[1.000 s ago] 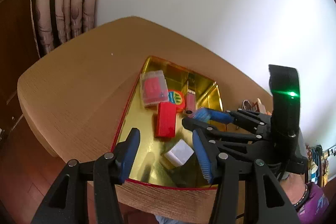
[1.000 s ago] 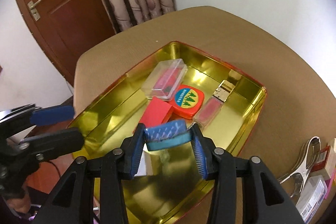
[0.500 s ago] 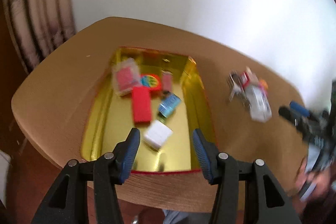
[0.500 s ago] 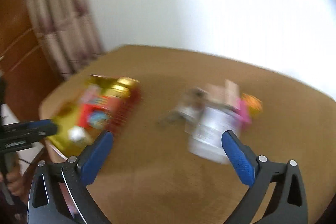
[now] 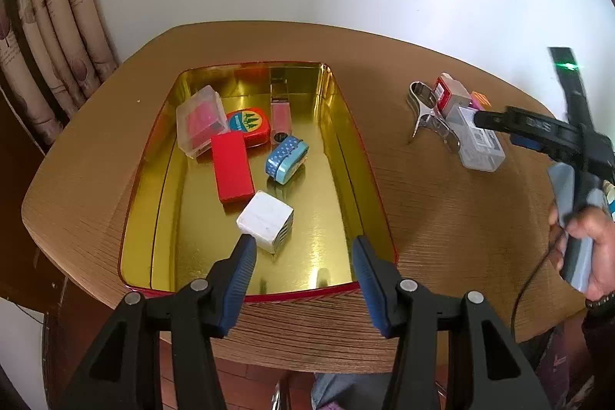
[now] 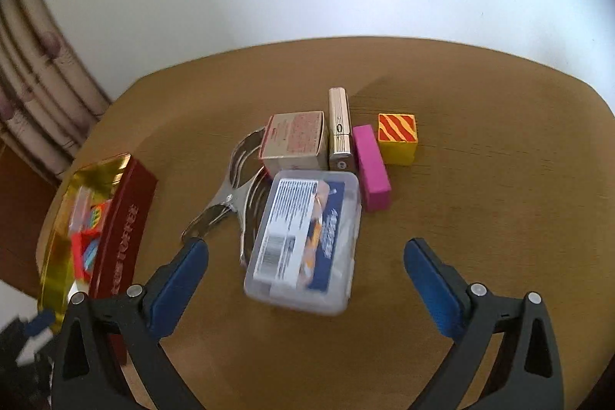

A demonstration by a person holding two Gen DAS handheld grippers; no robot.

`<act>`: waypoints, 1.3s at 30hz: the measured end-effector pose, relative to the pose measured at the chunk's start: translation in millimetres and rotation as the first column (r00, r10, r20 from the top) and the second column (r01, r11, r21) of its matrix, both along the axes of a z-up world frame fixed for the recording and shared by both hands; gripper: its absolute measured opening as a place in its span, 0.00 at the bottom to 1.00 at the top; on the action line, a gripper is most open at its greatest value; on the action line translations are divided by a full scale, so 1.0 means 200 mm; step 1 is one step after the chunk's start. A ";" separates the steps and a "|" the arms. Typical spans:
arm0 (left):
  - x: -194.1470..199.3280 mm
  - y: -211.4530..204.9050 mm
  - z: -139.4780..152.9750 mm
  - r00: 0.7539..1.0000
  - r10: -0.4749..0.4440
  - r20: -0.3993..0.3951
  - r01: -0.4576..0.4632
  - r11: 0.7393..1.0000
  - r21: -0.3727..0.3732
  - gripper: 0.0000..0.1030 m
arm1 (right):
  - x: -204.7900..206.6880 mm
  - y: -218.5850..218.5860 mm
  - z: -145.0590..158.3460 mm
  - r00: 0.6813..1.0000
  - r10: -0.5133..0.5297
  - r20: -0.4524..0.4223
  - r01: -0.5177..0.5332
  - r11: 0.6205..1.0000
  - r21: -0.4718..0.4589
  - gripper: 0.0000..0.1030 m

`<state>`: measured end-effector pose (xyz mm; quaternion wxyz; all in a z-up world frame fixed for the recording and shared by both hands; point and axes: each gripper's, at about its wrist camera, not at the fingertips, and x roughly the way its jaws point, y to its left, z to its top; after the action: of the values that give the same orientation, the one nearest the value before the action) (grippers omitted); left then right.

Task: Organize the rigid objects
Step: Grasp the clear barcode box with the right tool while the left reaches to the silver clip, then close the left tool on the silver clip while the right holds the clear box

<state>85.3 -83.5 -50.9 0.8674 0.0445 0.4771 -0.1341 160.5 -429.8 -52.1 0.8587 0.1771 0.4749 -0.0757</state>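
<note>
A gold tray (image 5: 359,160) holds a clear box with pink contents (image 5: 200,121), a round red tin (image 5: 248,122), a pink stick (image 5: 280,118), a blue dotted tin (image 5: 286,154), a red block (image 5: 231,171) and a white cube (image 5: 265,221). My left gripper (image 5: 301,243) hangs open over the tray's near end, holding nothing. My right gripper (image 6: 306,248) is wide, its jaws closing, above a labelled clear plastic box (image 6: 307,237) that lies between the fingers, untouched. Behind it lie a card box (image 6: 296,139), a gold lighter (image 6: 339,129), a pink block (image 6: 371,168) and a striped yellow cube (image 6: 398,137).
Metal tongs (image 6: 234,187) lie partly under the clear box and card box. The tray's red outer wall (image 6: 127,210) stands left of the pile. A person's hand (image 5: 588,237) holds the right gripper at the table's right edge. Curtains hang at the far left.
My right gripper let go of the blue dotted tin, which now lies in the tray, then swung right to the loose pile with its jaws wide. My left gripper shifted and rolled, staying open.
</note>
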 end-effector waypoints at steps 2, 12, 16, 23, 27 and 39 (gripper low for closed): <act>0.00 0.00 -0.01 1.000 -0.004 -0.009 0.004 1.000 0.000 0.52 | 0.04 -0.01 -0.04 0.999 -0.034 -0.040 0.034 0.999 0.006 0.89; 0.01 0.01 -0.02 1.000 -0.005 -0.023 0.005 1.000 -0.006 0.52 | 0.03 0.02 -0.13 0.996 0.009 -0.093 -0.014 0.998 -0.055 0.57; -0.02 0.00 0.03 0.999 -0.037 0.019 0.038 0.998 -0.046 0.52 | -0.15 -0.06 -0.12 0.997 0.032 -0.073 -0.034 0.999 -0.032 0.57; -0.11 -0.16 0.13 0.987 -0.139 0.075 0.144 0.988 -0.054 0.52 | -0.55 -0.32 -0.07 0.997 -0.027 -0.069 0.012 0.978 -0.209 0.57; -0.05 -0.33 0.14 0.981 -0.190 0.047 0.191 0.981 -0.030 0.53 | -0.65 -0.49 -0.11 0.994 -0.082 -0.079 0.060 0.967 -0.247 0.57; 0.73 -0.82 0.06 0.953 -0.203 -0.226 0.191 0.979 -0.076 0.53 | -0.74 -0.59 -0.16 0.997 -0.070 0.009 0.071 0.982 -0.178 0.58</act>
<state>231.1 -247.4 -38.1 0.7887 0.0528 0.5650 -0.2367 12.3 -547.3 -83.9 0.8685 0.1166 0.4585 -0.1480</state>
